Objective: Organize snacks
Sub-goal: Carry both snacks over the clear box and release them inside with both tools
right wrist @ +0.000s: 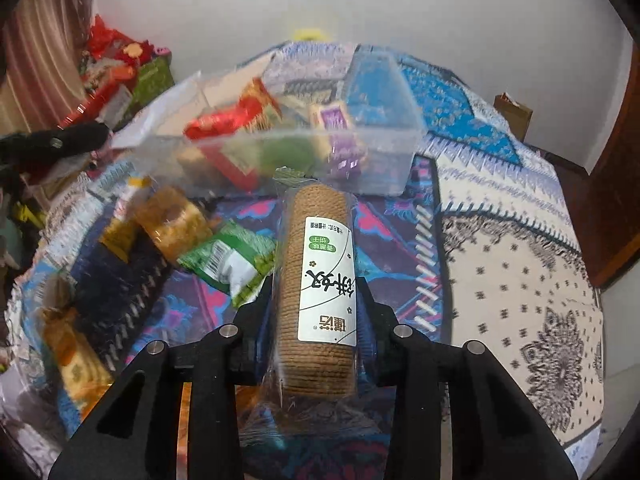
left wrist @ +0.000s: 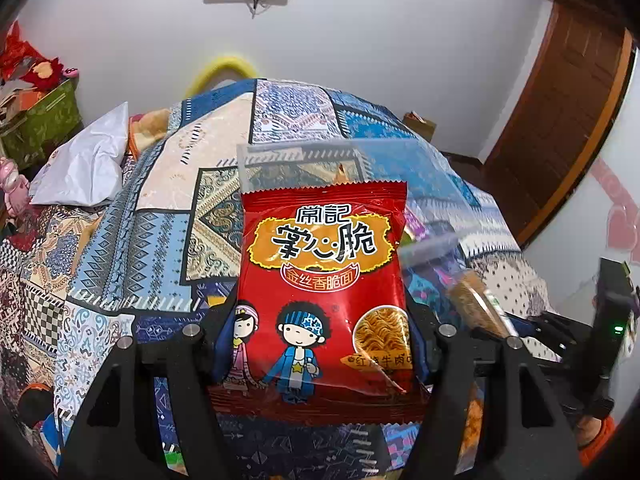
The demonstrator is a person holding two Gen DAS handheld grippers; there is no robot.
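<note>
Both tongs loaded over bed (right wrist: 520, 280): left tongs (left wrist: 320, 344) pinch red noodle pack (left wrist: 320, 280), right tongs (right wrist: 316, 320) pinch biscuit roll (right wrist: 316, 280). I aim for clear bin (right wrist: 384, 152) ahead, lower before letting go, avoid loose packets (right wrist: 224, 260).

Black claw (right wrist: 316, 312), silver screws

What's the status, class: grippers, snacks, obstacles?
Left gripper shut on red noodle-snack packet. Right gripper shut on clear-wrapped biscuit roll. Clear plastic bin ahead, unobstructed.
</note>
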